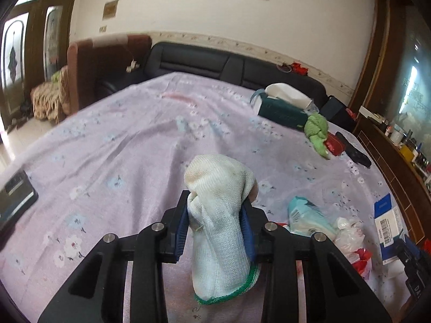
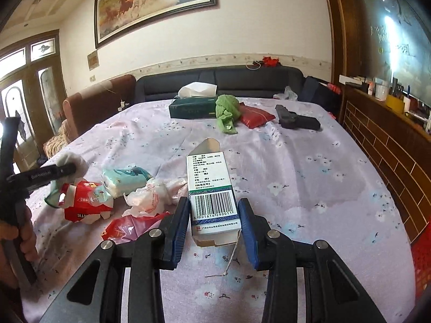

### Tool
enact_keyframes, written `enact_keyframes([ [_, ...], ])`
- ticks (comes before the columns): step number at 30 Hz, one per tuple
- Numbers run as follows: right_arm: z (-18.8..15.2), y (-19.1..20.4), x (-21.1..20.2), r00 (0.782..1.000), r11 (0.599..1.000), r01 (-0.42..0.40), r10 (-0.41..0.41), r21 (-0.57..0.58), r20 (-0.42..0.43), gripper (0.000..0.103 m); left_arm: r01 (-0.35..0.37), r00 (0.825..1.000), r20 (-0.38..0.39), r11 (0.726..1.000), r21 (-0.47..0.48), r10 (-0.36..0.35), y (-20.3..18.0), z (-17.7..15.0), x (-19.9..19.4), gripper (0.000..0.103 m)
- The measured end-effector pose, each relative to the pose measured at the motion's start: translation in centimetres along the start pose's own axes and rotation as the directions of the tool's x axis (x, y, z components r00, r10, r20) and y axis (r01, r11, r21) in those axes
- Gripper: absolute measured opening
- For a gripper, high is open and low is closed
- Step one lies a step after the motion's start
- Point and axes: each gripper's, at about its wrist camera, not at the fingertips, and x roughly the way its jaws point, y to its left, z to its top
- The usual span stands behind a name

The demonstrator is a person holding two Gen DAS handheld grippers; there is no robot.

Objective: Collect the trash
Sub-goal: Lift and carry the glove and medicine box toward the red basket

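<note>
My left gripper (image 1: 215, 210) is shut on a white cloth with a green hem (image 1: 218, 215), held above the floral tablecloth (image 1: 121, 140); it also shows in the right wrist view (image 2: 67, 172) at far left. My right gripper (image 2: 212, 212) is shut on a white empty carton with a barcode (image 2: 210, 188), its end flaps open. On the cloth lie a teal tissue pack (image 2: 125, 179), a red wrapper (image 2: 83, 202), crumpled clear plastic (image 2: 150, 196) and a red bag (image 2: 129, 227).
At the far side lie a dark green tissue box (image 2: 192, 107), a green rag (image 2: 227, 113), a red pouch (image 2: 256, 117) and a black toy pistol (image 2: 296, 121). A phone (image 1: 16, 196) lies at left. A black sofa (image 2: 229, 80) stands behind, a wooden cabinet (image 2: 382, 140) at right.
</note>
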Motion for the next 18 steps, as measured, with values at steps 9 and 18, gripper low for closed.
enact_keyframes([
  [9, 0.0, 0.0, -0.2, 1.0, 1.0, -0.004, 0.004, 0.0, 0.01, 0.04, 0.191, 0.964, 0.149, 0.963, 0.19, -0.221, -4.6, -0.5, -4.1, 0.033],
  [18, 0.2, -0.2, -0.2, 1.0, 1.0, -0.002, 0.002, 0.012, 0.02, 0.04, 0.394, 0.893, 0.107, 0.875, 0.28, -0.437, -6.5, -1.4, -5.8, 0.033],
])
